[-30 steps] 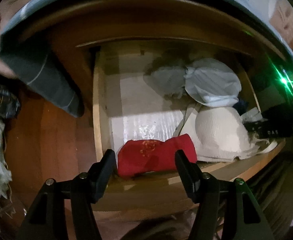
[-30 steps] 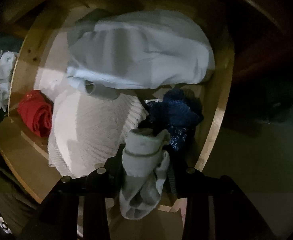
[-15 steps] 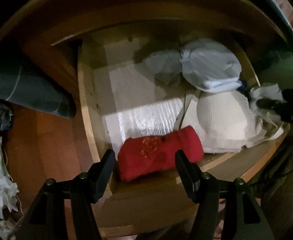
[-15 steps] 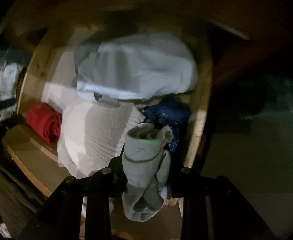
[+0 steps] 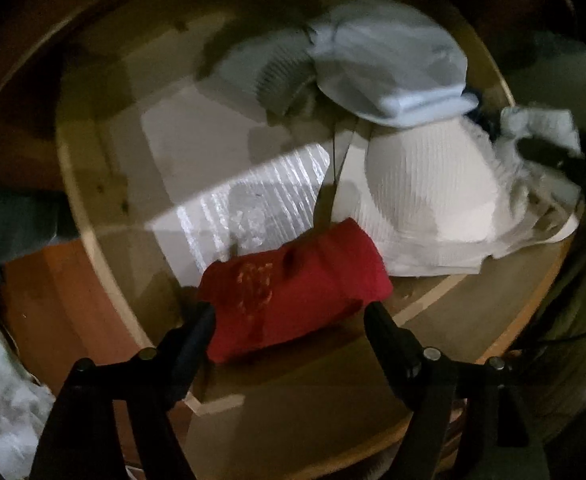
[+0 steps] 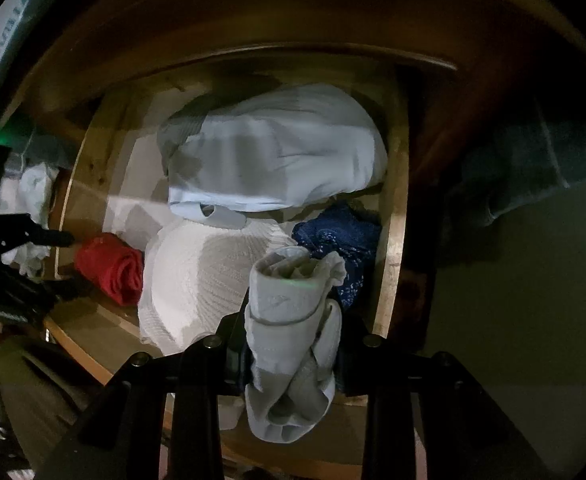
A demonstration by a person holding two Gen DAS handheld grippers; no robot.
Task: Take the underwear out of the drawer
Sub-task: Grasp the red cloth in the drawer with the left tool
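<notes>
The open wooden drawer (image 5: 93, 236) holds a rolled red garment (image 5: 293, 288) at its front, a white ribbed bra (image 5: 425, 188), a pale blue folded garment (image 5: 389, 68) and a dark blue lace piece (image 6: 341, 240). My left gripper (image 5: 289, 320) is open, its fingers on either side of the red roll. My right gripper (image 6: 293, 320) is shut on a rolled grey garment (image 6: 293, 320), held above the drawer's front right. The red roll (image 6: 109, 268), bra (image 6: 201, 276) and pale blue garment (image 6: 277, 152) also show in the right wrist view.
The drawer front edge (image 5: 313, 392) lies below the left gripper. A shiny liner (image 5: 249, 204) covers the drawer's bare left floor. Crumpled white material (image 5: 1, 400) lies on the floor at left. The cabinet frame (image 6: 253, 32) overhangs the back of the drawer.
My left gripper has moved forward and down, so the red roll now sits between its fingers. My right gripper has lifted and drawn back a little with the grey garment.
</notes>
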